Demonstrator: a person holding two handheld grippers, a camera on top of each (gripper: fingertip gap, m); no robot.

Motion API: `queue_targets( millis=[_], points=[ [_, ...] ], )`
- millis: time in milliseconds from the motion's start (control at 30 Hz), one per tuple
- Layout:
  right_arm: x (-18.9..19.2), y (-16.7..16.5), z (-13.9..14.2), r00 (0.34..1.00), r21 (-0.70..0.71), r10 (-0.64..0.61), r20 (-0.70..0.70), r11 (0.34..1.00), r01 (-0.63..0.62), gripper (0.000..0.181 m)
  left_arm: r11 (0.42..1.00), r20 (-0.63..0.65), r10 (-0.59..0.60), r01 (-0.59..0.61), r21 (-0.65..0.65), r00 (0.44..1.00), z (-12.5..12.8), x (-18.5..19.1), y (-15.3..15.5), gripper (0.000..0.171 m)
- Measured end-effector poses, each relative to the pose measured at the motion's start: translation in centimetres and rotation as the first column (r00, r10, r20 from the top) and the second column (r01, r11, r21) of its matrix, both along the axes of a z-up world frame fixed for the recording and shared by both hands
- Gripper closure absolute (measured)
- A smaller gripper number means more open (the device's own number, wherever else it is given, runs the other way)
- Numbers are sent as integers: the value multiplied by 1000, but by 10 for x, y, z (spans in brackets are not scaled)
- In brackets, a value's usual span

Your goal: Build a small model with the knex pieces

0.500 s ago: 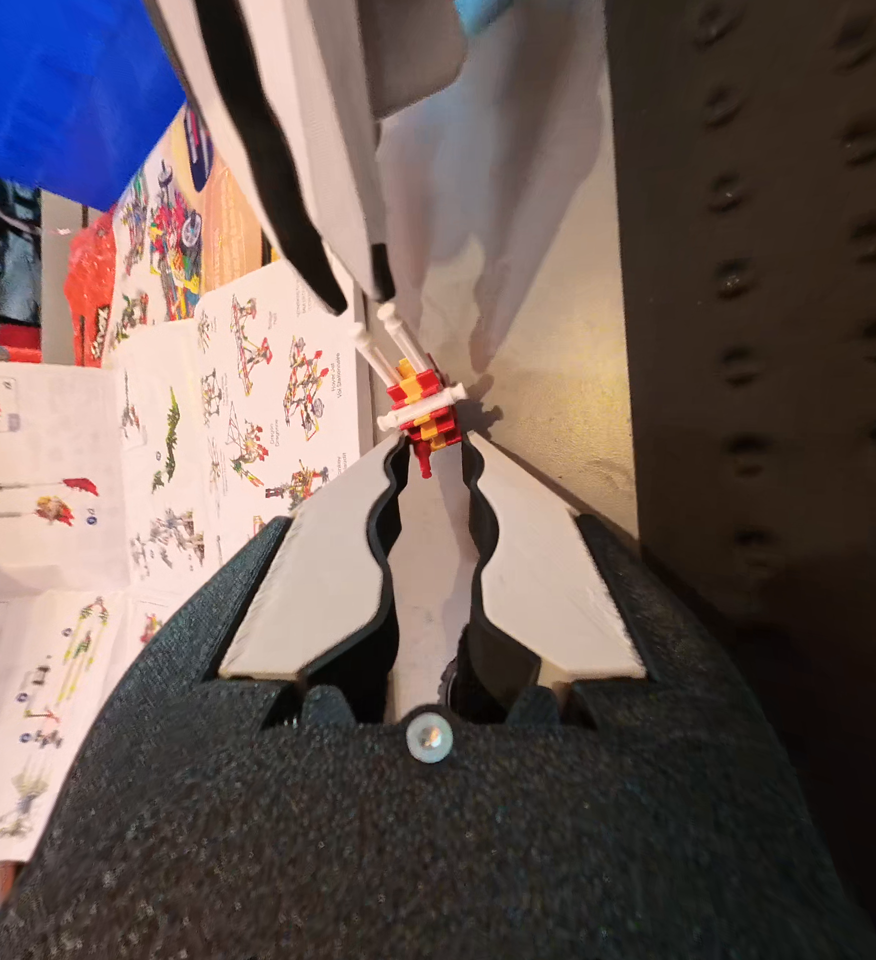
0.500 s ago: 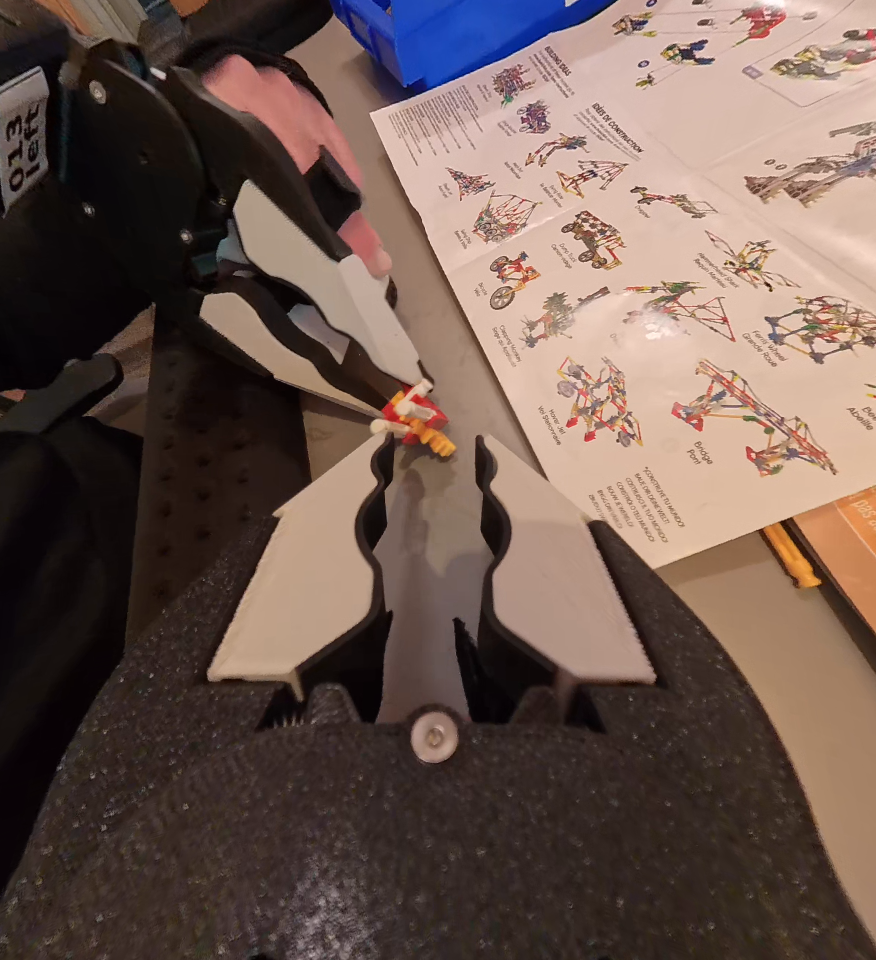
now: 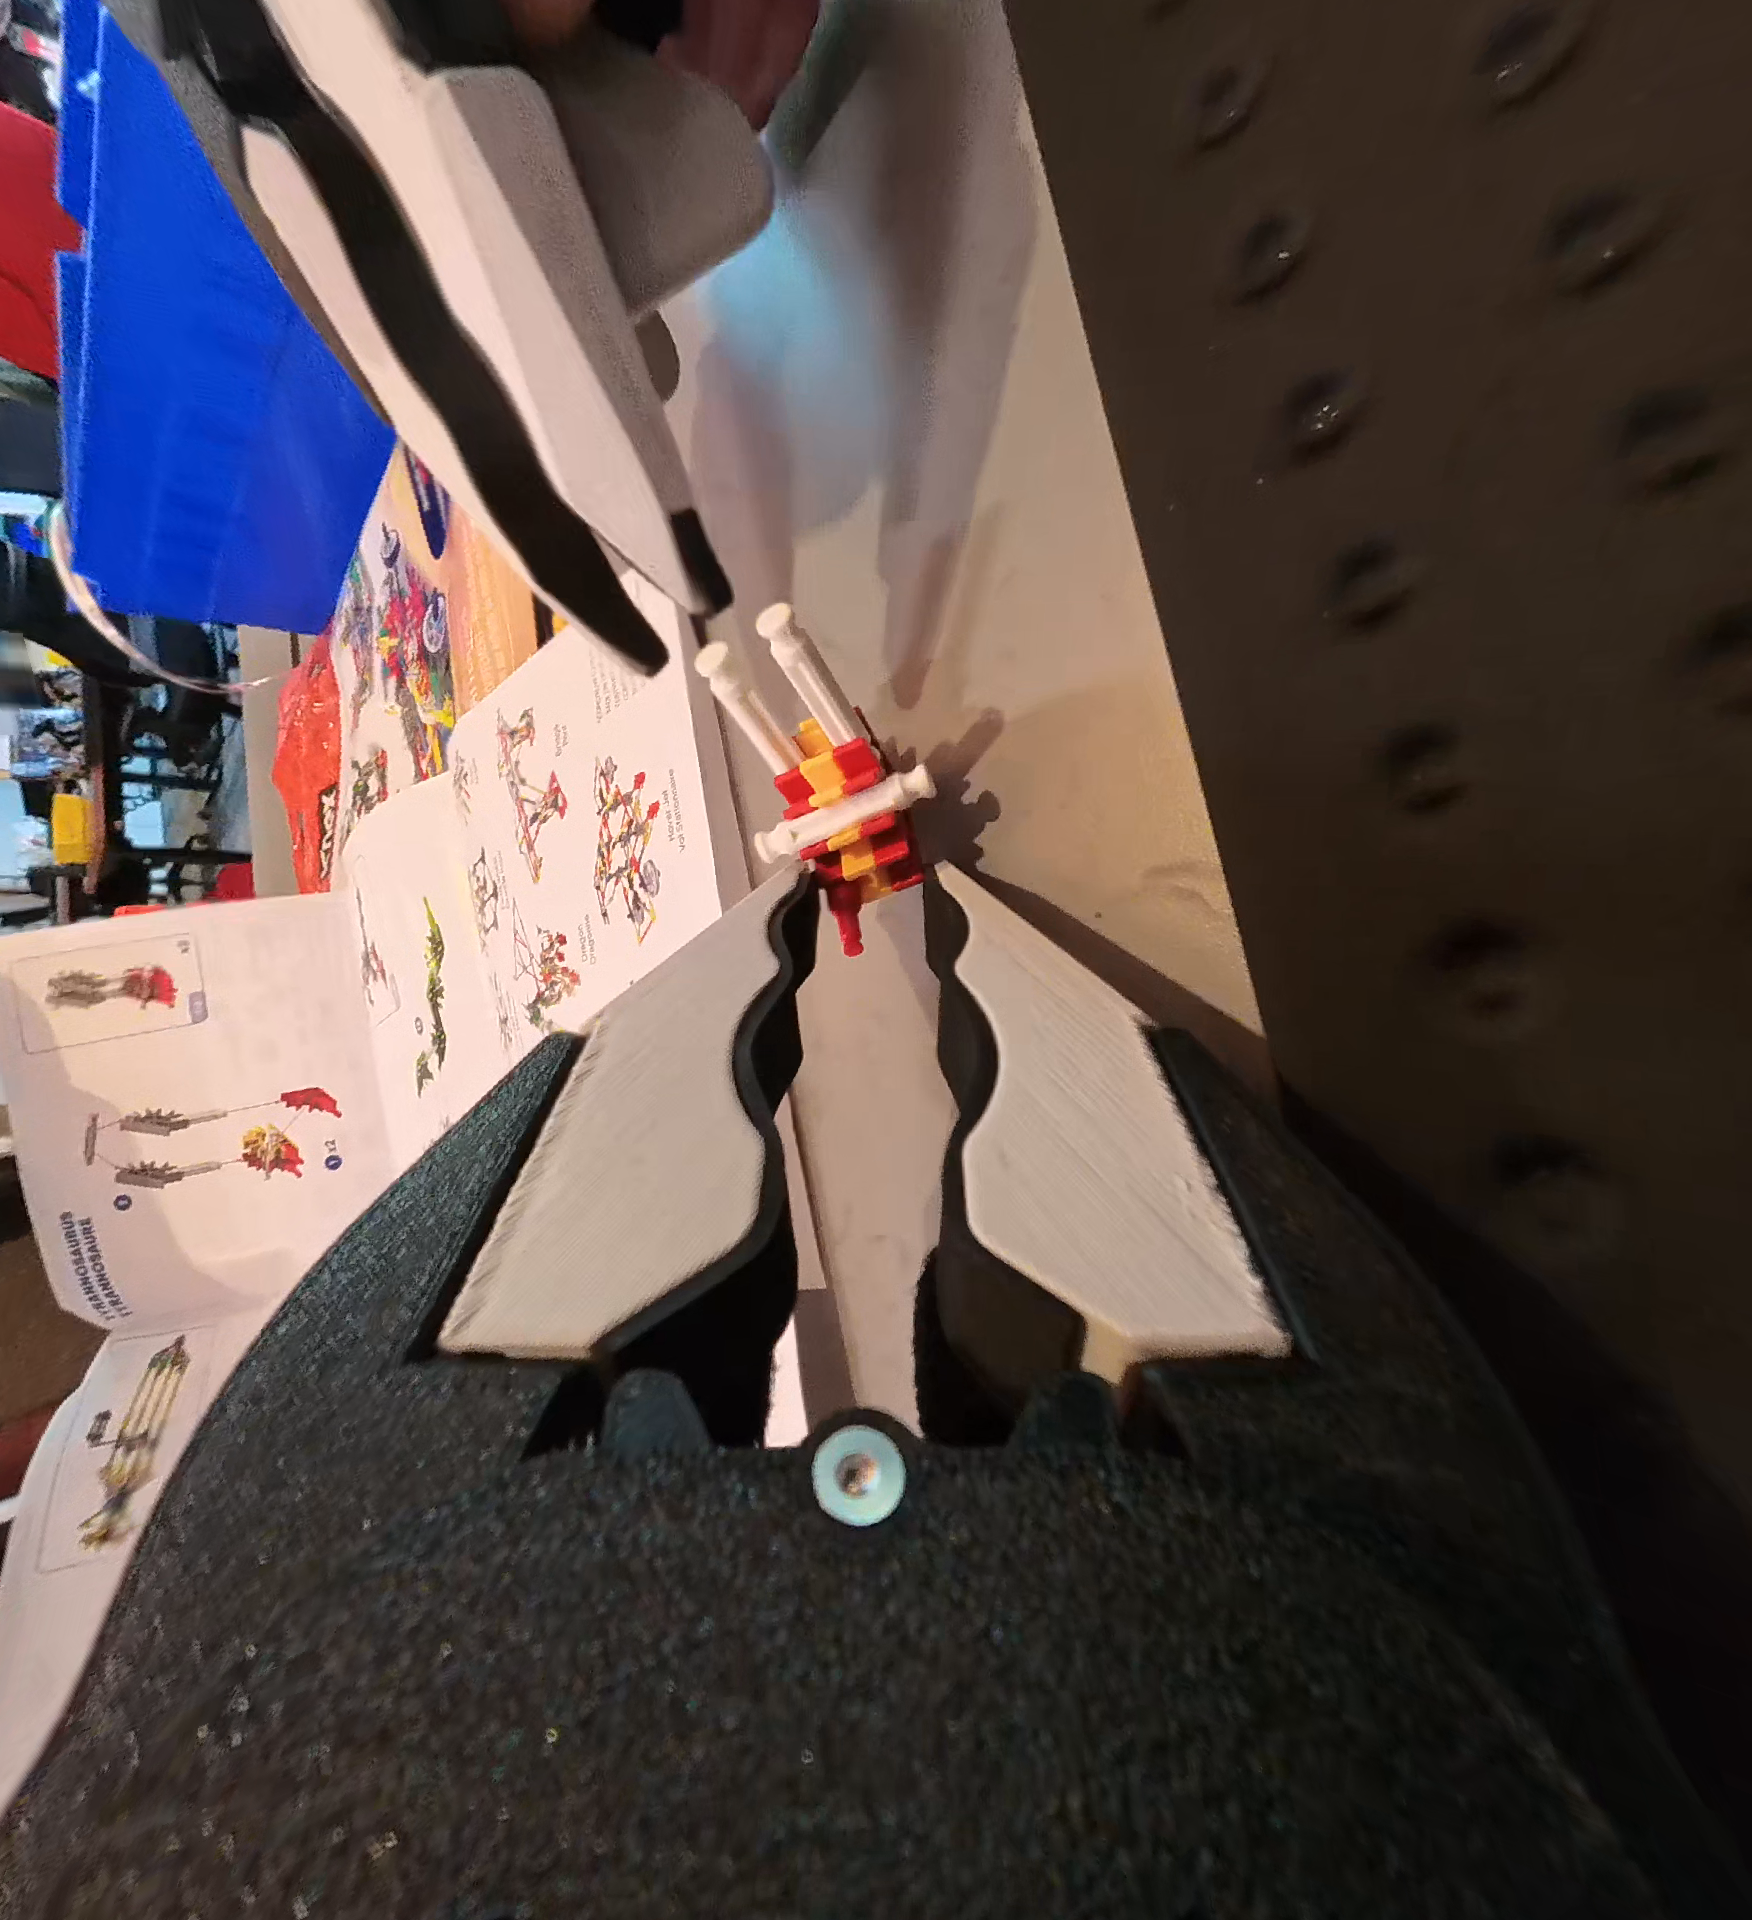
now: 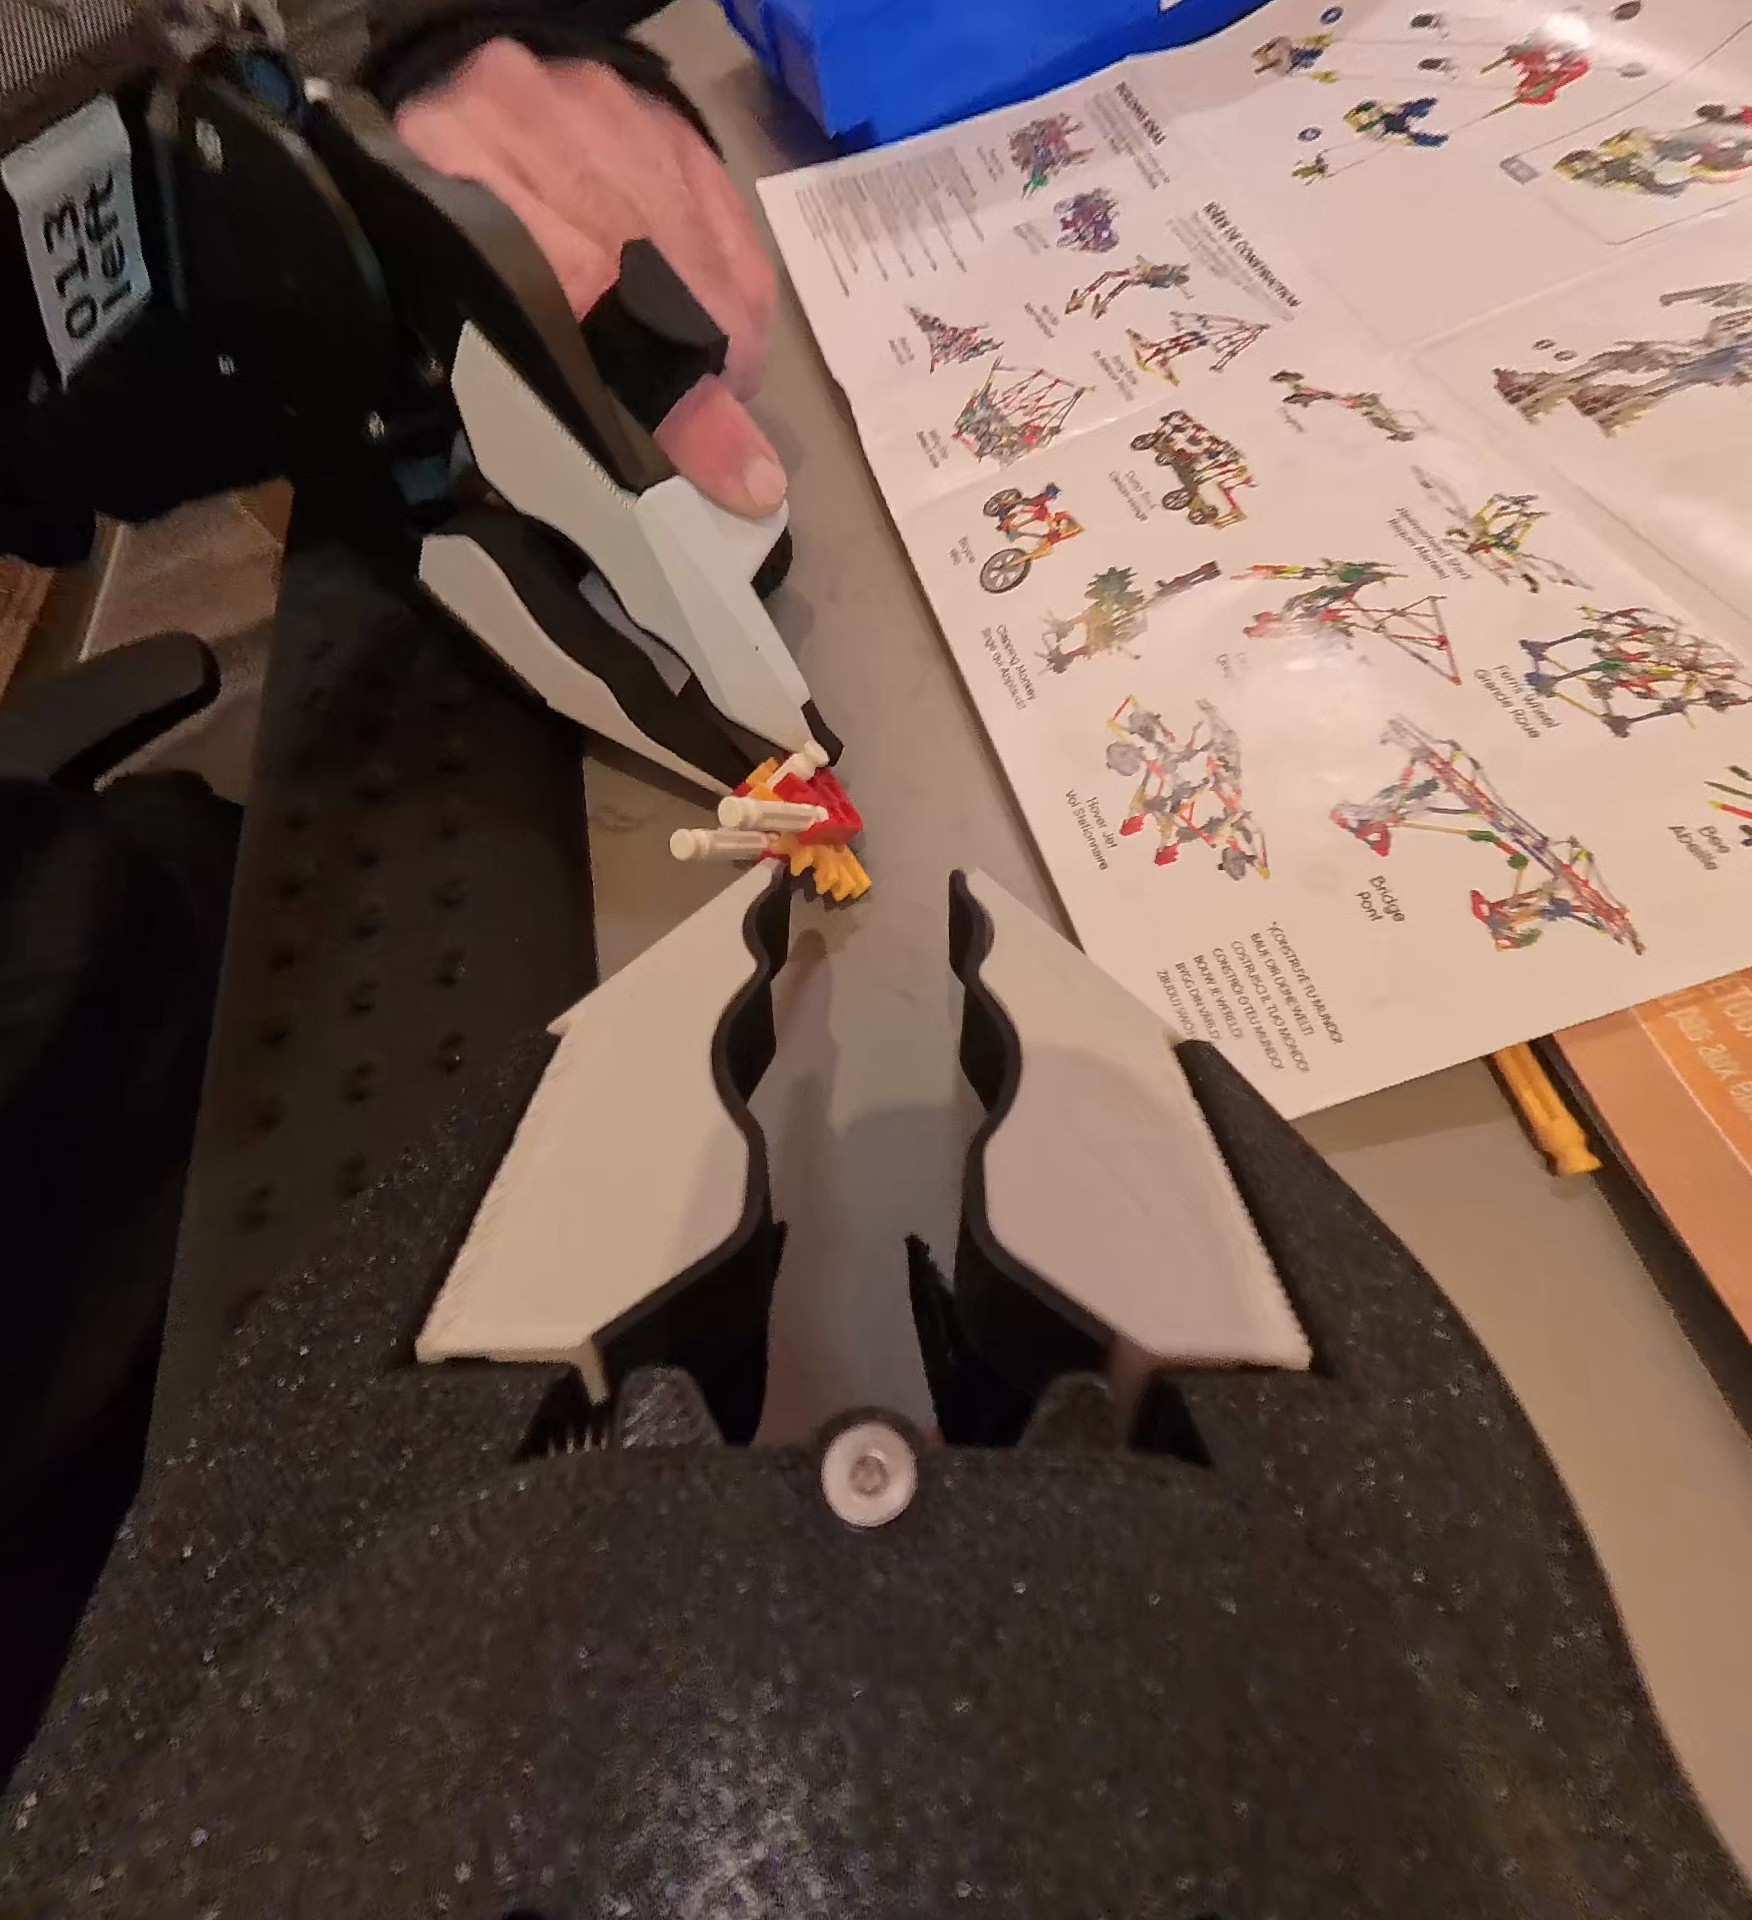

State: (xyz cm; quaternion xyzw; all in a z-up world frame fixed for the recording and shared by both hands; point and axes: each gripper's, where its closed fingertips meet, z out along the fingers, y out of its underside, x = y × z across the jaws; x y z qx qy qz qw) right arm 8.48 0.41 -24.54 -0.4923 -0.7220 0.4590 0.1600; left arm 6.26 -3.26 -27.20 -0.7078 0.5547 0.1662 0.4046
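Writing first: there's a white label (image 4: 77, 239) with characters on the body of the left tongs (image 3: 869, 883), and a big fold-out instruction sheet (image 4: 1371, 520) full of captioned model pictures lying flat on the grey worktop (image 4: 1474, 1351). An orange printed card or box (image 4: 1734, 1143) sits at the sheet's near corner, with 1 yellow rod (image 4: 1537, 1112) poking out beside it.

The only container we spot is a blue bin (image 4: 913, 52) at the far end of the sheet. We can't see what's in it.

The toy piece (image 4: 799, 821) is a small red and yellow connector cluster with 3 white rods. 2 rods run side by side, pointing toward the black perforated board (image 4: 384, 935), and the 3rd lies crosswise. The left tongs are clenched on it at the very tips, low over the worktop, with a person's hand (image 4: 623, 208) on them. The right tongs (image 4: 861, 883) are released – wide gap, holding nothing, with 1 tip just beside the yellow part.
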Motion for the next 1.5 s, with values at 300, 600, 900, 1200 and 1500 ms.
queue_targets(
  millis=[300, 600, 900, 1200, 1500],
  points=[
    [-5, -16, -6, 990, 147, 143, -19, 979, -139, 155, 985, 264, 10, 36, -169, 964, -3, -1, -6, 155],
    [-11, -24, -25, 975, 252, 220, 20, 943, -217, 164, 973, 330, 46, 33, -229, 943, -4, -4, -9, 154],
    [-17, -34, -28, 969, 293, 246, 19, 925, -240, 175, 982, 292, 31, 25, -186, 956, -3, -4, -9, 155],
    [-18, -33, -29, 972, 292, 234, 24, 928, -231, 175, 983, 285, 58, -5, -183, 957, -2, -9, -9, 151],
    [-18, -35, -30, 971, 314, 239, 21, 920, -233, 175, 972, 403, 120, -24, -234, 907, 9, -6, -12, 144]
  ],
)
